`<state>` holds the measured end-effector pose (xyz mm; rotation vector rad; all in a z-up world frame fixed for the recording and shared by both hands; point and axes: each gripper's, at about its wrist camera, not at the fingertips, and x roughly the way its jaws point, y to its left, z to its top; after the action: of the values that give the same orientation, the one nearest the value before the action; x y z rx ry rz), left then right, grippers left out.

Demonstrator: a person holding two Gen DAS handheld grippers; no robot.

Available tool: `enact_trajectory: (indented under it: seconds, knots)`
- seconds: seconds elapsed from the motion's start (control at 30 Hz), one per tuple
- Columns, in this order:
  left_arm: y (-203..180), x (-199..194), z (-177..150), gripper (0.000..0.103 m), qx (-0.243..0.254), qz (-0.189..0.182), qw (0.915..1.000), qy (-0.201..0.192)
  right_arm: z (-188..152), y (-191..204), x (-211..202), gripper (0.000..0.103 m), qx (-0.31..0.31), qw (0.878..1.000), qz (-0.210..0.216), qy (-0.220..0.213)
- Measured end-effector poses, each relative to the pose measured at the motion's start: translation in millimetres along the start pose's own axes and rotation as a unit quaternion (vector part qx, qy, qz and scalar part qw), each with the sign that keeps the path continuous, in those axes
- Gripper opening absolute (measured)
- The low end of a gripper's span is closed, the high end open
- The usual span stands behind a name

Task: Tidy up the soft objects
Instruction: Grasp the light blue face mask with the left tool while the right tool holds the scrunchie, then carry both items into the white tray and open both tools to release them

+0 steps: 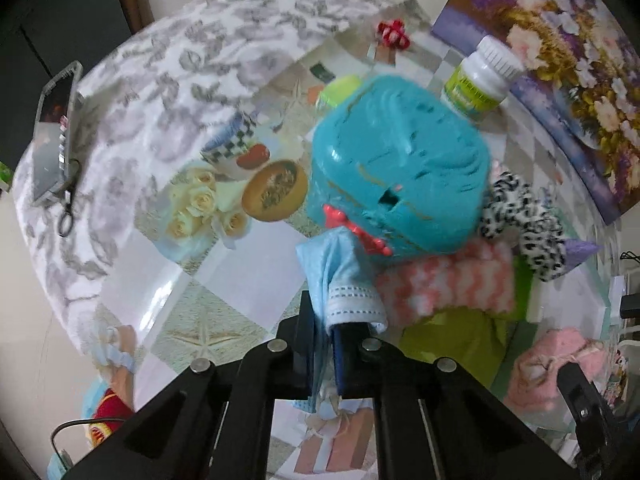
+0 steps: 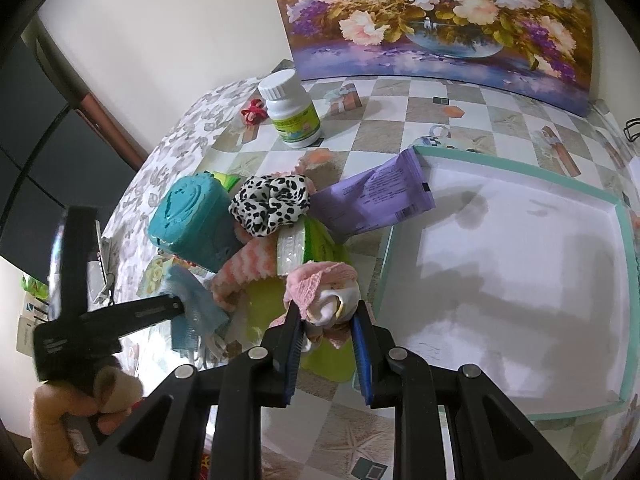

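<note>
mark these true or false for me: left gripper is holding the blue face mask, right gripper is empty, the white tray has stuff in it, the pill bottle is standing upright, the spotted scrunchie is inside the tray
1. The left gripper is shut on the blue face mask. True.
2. The right gripper is empty. False: it is shut on a pink and white cloth bundle.
3. The white tray has items in it. False: its visible floor is bare; only a corner of the purple packet overlaps its rim.
4. The pill bottle stands upright with its white cap on. True.
5. The black and white spotted scrunchie lies inside the tray. False: it sits in the pile beside the teal box, outside the tray.
</note>
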<state>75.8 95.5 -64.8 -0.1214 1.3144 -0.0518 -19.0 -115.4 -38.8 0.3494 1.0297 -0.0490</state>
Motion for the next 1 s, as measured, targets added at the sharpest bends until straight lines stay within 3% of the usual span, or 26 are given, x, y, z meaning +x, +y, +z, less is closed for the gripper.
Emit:
enact_trajectory:
  seconds: [0.37,0.5,0.73,1.0]
  knots:
    - [-33.4,-63.5,-17.9,0.007,0.043,-0.016,0.9924,-0.114,3.4,-6.1,-14.4,0.025,0.015,1.000,-0.012,-0.022]
    - [-61.8,-77.7,-25.9,0.007,0.080,-0.031,0.9860,-0.143,7.1,-18.8,-26.4,0.027,0.027,0.997,-0.052,-0.043]
    - [-124.0,-86.7,-51.7,0.008,0.168,-0.065,0.9709,-0.157,8.1,-64.6,-41.3,0.028,0.091,0.989,-0.106,-0.056]
    - [-180.0,-79.3,-73.4,0.008,0.230,-0.118,0.9559,-0.140,-3.6,-139.9,-58.0,0.028,0.213,0.966,-0.137,-0.053]
